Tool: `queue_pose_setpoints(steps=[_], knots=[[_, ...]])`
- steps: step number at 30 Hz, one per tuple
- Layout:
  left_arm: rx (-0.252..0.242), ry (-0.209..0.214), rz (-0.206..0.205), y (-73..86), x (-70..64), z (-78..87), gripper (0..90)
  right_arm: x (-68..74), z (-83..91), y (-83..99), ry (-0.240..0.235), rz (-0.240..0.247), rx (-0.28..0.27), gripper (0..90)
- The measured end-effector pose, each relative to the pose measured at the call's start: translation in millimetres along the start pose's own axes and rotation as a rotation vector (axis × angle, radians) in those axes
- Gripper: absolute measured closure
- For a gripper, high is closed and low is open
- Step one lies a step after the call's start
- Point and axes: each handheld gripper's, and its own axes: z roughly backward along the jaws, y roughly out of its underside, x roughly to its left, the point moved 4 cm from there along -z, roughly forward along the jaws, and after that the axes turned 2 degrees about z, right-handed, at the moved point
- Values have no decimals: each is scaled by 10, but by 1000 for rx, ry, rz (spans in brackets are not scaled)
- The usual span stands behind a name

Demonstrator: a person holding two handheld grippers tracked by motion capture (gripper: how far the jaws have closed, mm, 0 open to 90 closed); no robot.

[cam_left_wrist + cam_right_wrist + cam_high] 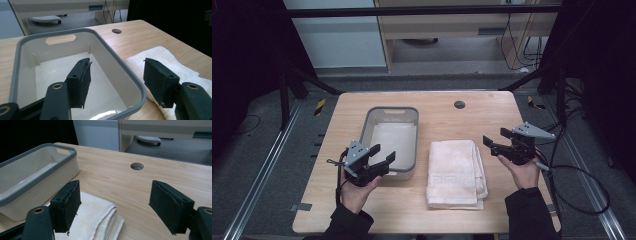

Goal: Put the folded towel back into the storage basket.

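Two hand-held grippers hover wide open and empty over a wooden table [492, 112].

A folded white towel [456, 172] lies just beside an empty grey-rimmed bin [371, 118], between left gripper [381, 156] and right gripper [495, 137]. It looks soft, light and floppy; pinching a folded edge seems safest.

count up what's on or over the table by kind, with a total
tub: 1, cream with a grey rim, nothing inside it
folded towel: 1, white, lying beside the tub
hand-held gripper: 2, left hand-held gripper at the tub's near corner, right hand-held gripper past the towel's far side, both with jaws apart and holding nothing
total: 4
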Motion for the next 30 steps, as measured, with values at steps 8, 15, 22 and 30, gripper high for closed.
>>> queue_pose_setpoints(steps=[8,15,22,30], knots=[[12,15,-17,33,-145,-95,374,11,-61,-26,2,2,5,230],[25,42,-34,66,-297,-170,372,7,-117,-42,11,-7,-1,213],[44,73,-52,115,-466,-258,372,21,-199,-28,-6,-16,21,215],[74,93,-73,192,-643,-364,370,31,-268,-7,-8,-5,46,221]])
